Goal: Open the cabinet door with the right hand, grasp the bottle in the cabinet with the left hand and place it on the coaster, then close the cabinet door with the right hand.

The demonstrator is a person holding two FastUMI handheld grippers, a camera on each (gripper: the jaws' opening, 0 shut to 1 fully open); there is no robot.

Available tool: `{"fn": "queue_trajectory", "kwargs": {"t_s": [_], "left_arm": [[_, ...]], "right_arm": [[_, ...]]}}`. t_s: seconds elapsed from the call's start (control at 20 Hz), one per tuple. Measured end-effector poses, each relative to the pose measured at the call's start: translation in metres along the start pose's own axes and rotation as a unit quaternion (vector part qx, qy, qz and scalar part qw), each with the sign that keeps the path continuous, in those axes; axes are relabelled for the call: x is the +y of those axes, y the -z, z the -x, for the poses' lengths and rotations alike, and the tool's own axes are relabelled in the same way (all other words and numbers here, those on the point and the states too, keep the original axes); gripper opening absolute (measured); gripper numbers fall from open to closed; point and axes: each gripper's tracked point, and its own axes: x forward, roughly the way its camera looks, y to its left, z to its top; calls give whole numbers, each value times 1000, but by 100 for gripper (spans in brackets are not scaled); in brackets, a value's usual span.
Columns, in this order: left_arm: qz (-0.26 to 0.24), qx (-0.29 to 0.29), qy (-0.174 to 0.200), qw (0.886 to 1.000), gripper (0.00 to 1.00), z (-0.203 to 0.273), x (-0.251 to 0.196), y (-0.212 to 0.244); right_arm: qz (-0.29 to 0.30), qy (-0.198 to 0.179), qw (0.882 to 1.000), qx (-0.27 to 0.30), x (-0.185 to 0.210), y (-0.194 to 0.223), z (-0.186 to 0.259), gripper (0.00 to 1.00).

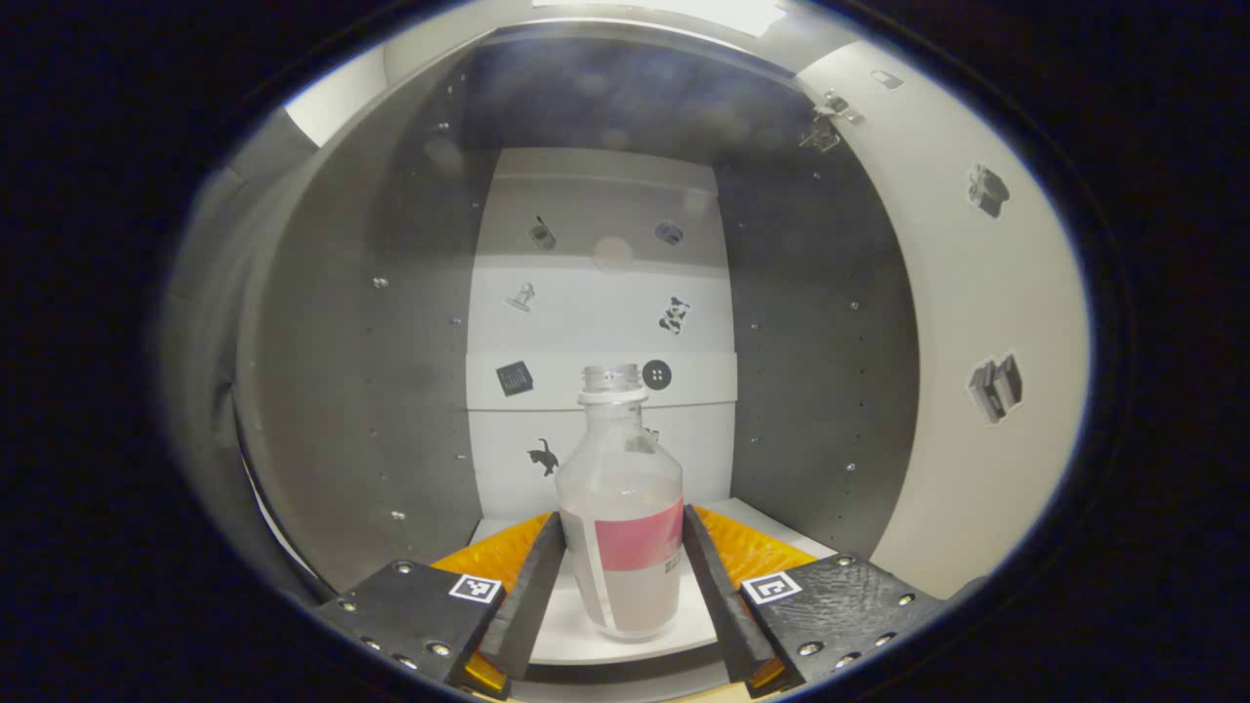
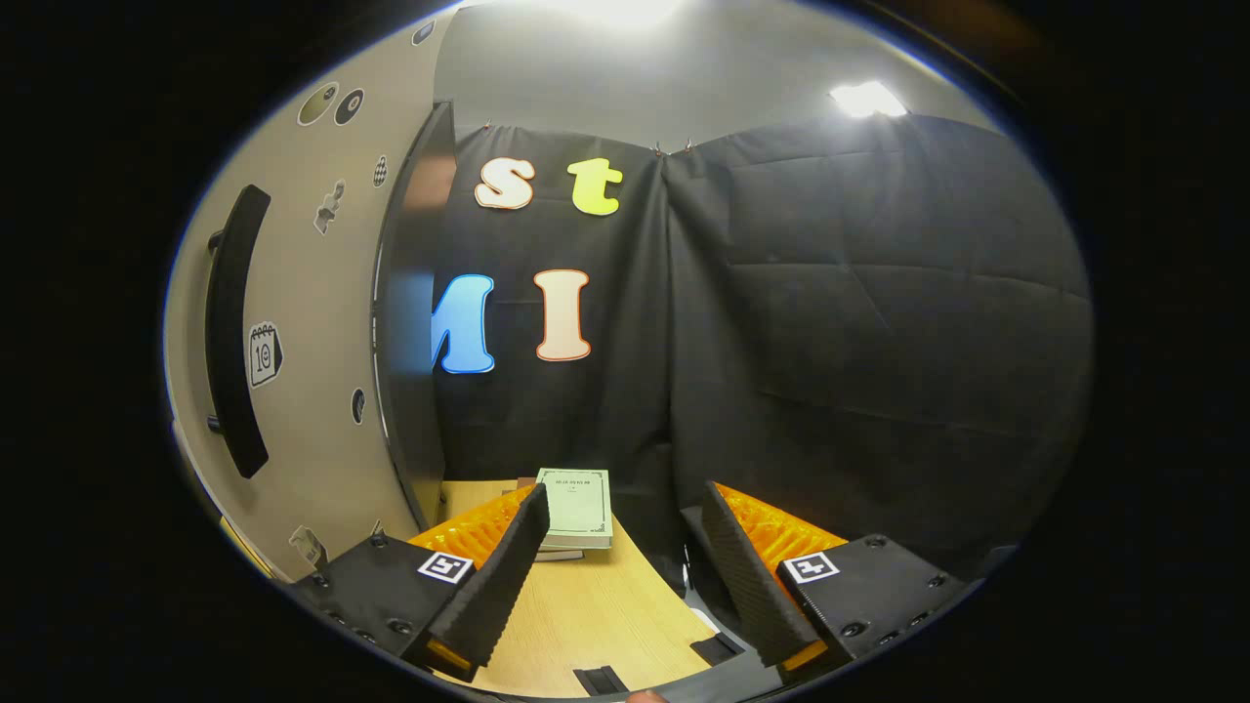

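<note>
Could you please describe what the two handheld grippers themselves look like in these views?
The left gripper and right gripper look alike: two long flat fingers with ribbed inner faces, mounted on black textured blocks studded with screws. Each block carries a small square black-and-white marker, with orange ridged plastic behind the fingers.

The left gripper view sits at the mouth of the open grey cabinet (image 1: 391, 391), close in, looking straight toward its sticker-dotted white back panel (image 1: 601, 322). The right gripper view faces away over the light wooden table (image 2: 596, 605) toward the booth wall. Both catch the open white cabinet door (image 2: 312, 391).
</note>
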Motion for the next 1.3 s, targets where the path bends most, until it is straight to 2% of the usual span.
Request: {"fn": "queue_trajectory", "kwargs": {"t_s": [0.05,0.25,0.6,0.65,1.0,1.3], "left_arm": [[-1,-6,-6,1000,74,10,4,-2],[1,-20,-28,999,72,56,19,-9],[10,-37,-91,995,72,145,65,-8],[12,-37,-102,994,72,157,75,-5],[32,-32,-167,985,75,245,122,21],[38,-18,-194,980,72,298,138,66]], "right_arm": [[-2,-7,1000,-1,1,-1,-1,99],[-8,-38,999,-5,8,-2,-7,97],[-2,-97,995,-6,27,-2,-13,99],[-1,-103,995,-7,29,-2,-12,97],[0,-139,990,-14,38,-2,-6,99],[3,-152,988,-3,40,10,3,99]]}}
